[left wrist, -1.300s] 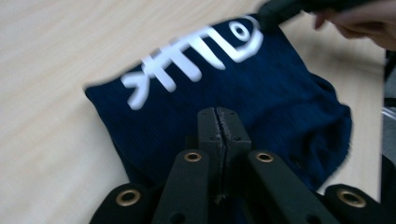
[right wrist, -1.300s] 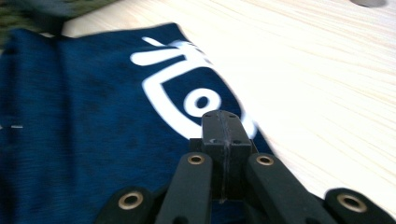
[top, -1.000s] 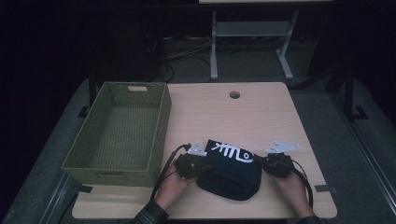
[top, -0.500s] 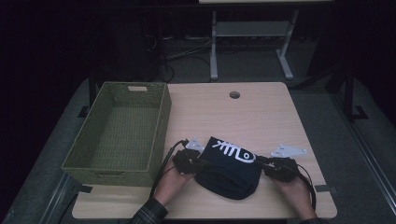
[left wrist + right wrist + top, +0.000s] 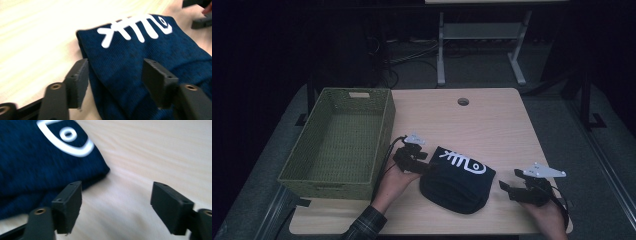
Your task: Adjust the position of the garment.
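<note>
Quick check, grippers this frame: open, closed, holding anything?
Left gripper: open, jaws straddling the edge of the folded dark blue cloth, not clamped.
Right gripper: open, holding nothing, over bare table beside the cloth.

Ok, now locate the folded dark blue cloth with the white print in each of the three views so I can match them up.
High view: folded cloth lies on the table's near half, between the two claws, right of the green basket.
Left gripper view: the cloth covers the centre and right, running in between the open jaws.
Right gripper view: the cloth is upper left, its corner beside the left jaw.
Shared landmark: its white print.
</note>
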A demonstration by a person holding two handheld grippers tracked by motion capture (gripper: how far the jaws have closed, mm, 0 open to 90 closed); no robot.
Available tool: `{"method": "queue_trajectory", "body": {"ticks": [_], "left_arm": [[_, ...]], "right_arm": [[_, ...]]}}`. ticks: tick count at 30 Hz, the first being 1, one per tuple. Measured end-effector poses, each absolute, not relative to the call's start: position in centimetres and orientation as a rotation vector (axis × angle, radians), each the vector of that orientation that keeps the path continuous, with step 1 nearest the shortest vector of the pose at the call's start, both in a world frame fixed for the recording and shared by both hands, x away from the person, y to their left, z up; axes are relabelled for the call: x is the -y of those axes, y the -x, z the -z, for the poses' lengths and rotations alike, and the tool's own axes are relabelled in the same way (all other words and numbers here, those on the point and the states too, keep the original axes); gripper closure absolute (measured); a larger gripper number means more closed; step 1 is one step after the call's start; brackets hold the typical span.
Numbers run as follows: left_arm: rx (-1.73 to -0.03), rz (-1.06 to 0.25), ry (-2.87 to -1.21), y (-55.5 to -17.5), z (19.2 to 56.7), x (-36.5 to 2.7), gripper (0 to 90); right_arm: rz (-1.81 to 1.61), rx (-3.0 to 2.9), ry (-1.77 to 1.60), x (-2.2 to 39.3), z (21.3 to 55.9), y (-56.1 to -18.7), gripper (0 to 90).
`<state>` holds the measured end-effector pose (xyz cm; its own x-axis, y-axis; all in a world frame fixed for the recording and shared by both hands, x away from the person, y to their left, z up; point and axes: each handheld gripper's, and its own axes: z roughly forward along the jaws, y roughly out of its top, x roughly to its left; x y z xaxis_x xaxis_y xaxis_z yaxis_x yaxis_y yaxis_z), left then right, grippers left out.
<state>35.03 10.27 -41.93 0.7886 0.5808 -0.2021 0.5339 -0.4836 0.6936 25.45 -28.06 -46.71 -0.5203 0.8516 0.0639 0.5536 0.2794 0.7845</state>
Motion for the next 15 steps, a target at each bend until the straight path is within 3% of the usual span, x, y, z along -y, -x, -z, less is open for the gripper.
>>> {"method": "queue_trajectory", "body": {"ticks": [2, 6, 15], "left_arm": [[-0.825, -0.082, -2.196, -35.4, 41.9, -10.3, 29.1], [-0.827, -0.087, -2.211, -36.1, 42.0, -10.0, 20.9], [-0.834, -0.071, -2.233, -36.4, 43.1, -9.7, 15.0]], "right_arm": [[-1.087, -2.179, -1.293, 28.4, 47.2, -25.2, 15.6], [-1.0, -2.181, -1.331, 28.5, 48.1, -25.1, 13.3], [-0.957, -2.217, -1.339, 28.1, 48.2, -25.7, 9.7]]}}
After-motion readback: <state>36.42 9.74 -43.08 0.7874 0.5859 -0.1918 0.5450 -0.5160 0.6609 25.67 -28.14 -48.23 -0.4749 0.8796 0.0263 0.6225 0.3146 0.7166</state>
